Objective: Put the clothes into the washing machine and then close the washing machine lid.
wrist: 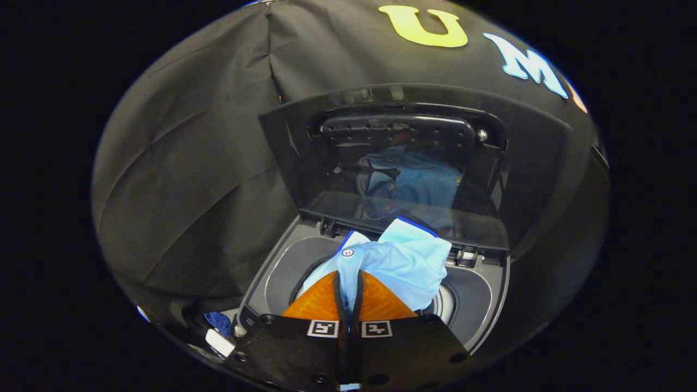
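Nearest the camera, the gripper point(348, 277) is pinching a fold of the light blue shirt point(400, 261), its two fingers point(318, 302) lying almost closed against each other with only a thin strip of cloth running between them, so it is gripping the garment rather than hanging free. The shirt is bunching up just ahead of the fingertips, a white button showing near the collar edge and a dark blue trim running along the upper fold; it is hanging over the round drum opening point(305, 275) of the washing machine point(479, 305), and most of it seems to be sitting above the opening rather than down inside, though the fingers are hiding the lower part, so how deep it is reaching is uncertain. This is soft, light, floppy cloth: it is likely going to drape, trail and snag on the drum's edge, so a hold on a thick bunched fold near the middle should be carrying more of it than a hold on a hem. Beyond the shirt, the lid point(414, 163) is standing open and upright against the booth wall, its glossy inner face reflecting the blue fabric, waiting to be swung down.
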A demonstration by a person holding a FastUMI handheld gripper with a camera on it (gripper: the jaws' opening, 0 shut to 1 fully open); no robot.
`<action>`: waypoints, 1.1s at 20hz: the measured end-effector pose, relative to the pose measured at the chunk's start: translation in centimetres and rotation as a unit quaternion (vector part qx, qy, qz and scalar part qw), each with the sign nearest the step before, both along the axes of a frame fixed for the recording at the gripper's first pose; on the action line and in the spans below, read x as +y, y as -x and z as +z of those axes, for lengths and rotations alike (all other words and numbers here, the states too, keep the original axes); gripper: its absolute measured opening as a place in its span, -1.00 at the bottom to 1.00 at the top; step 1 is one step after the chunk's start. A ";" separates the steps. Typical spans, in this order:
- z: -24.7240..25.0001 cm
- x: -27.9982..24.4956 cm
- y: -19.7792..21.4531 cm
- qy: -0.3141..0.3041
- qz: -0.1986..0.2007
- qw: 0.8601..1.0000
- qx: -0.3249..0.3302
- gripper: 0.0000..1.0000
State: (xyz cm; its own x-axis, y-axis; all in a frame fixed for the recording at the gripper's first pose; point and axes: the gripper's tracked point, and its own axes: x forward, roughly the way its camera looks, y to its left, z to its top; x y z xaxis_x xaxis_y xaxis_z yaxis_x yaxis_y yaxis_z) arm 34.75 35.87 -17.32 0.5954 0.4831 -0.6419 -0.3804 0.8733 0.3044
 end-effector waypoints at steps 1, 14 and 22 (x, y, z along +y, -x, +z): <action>-0.7 0.0 0.3 0.005 0.000 1.000 0.004 -0.97; -4.8 0.1 1.3 0.032 -0.005 0.998 0.044 -0.97; -5.8 -0.3 1.7 0.042 -0.015 0.997 0.061 0.45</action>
